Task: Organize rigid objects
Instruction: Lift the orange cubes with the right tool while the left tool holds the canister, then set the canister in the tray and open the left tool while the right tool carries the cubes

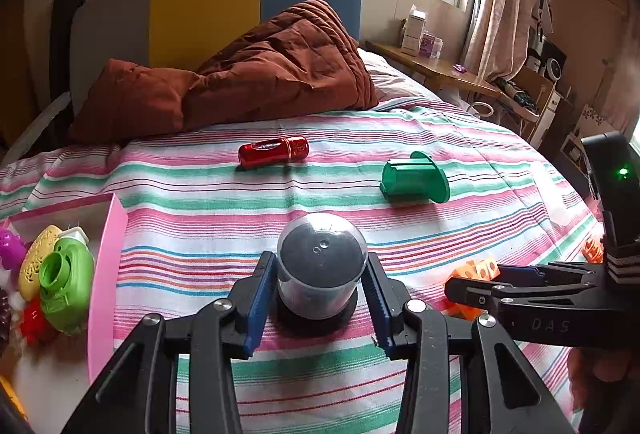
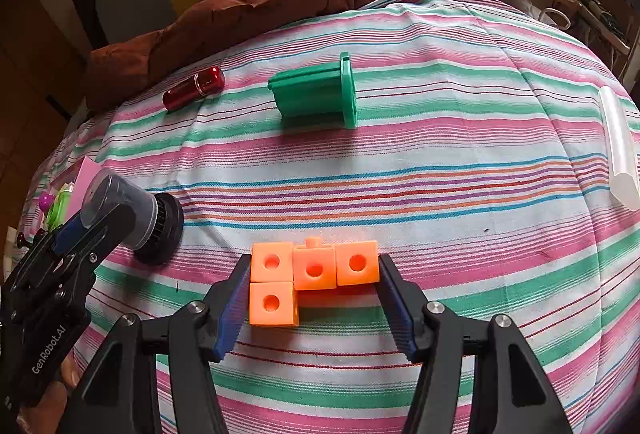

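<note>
A grey clear-capped cylinder on a black ribbed base (image 1: 322,264) lies on the striped bed. My left gripper (image 1: 320,298) has its jaws on both sides of it, about touching; in the right wrist view (image 2: 120,211) the same grip shows. My right gripper (image 2: 314,294) is open around a block of orange linked cubes (image 2: 314,274), its blue pads (image 2: 234,304) close to both ends. The orange cubes also show in the left wrist view (image 1: 476,272). A red metallic capsule (image 1: 274,151) and a green flanged plastic piece (image 1: 416,177) lie farther up the bed.
A pink-walled box (image 1: 106,274) at the left holds a green part (image 1: 66,282), a yellow piece and other small toys. A brown quilt (image 1: 256,73) lies at the head of the bed. A translucent white tube (image 2: 620,149) lies at the right edge.
</note>
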`<action>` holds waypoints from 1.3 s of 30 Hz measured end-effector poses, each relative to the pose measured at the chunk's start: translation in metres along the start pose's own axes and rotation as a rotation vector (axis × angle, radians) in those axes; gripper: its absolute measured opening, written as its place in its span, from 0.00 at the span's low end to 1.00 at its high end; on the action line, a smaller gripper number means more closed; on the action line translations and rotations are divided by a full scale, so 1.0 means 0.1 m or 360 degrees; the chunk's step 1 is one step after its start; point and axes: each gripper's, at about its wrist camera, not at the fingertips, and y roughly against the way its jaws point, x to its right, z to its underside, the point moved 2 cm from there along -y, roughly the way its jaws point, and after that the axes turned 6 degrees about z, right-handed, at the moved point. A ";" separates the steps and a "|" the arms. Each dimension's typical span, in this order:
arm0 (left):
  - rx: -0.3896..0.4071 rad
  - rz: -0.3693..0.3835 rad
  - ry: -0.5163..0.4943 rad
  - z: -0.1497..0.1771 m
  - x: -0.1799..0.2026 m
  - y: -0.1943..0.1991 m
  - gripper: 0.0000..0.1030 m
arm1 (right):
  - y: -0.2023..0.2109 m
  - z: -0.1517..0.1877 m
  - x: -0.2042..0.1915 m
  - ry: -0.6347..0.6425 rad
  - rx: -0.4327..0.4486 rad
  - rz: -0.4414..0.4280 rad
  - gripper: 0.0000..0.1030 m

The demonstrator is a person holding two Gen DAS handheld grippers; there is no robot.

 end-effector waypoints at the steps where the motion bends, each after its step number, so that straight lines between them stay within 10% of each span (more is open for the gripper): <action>1: 0.0006 0.0000 0.0016 0.01 -0.02 0.03 0.42 | 0.00 0.00 0.00 -0.0001 0.0001 -0.0001 0.59; 22: 0.0156 0.0084 0.0170 0.30 -0.30 1.16 0.42 | 0.09 0.10 -0.43 0.0270 0.0100 -0.0176 0.59; 39: 0.0138 -0.0277 0.0453 0.69 -1.58 1.56 0.42 | 0.28 0.16 -0.66 0.0390 0.0253 -0.0328 0.59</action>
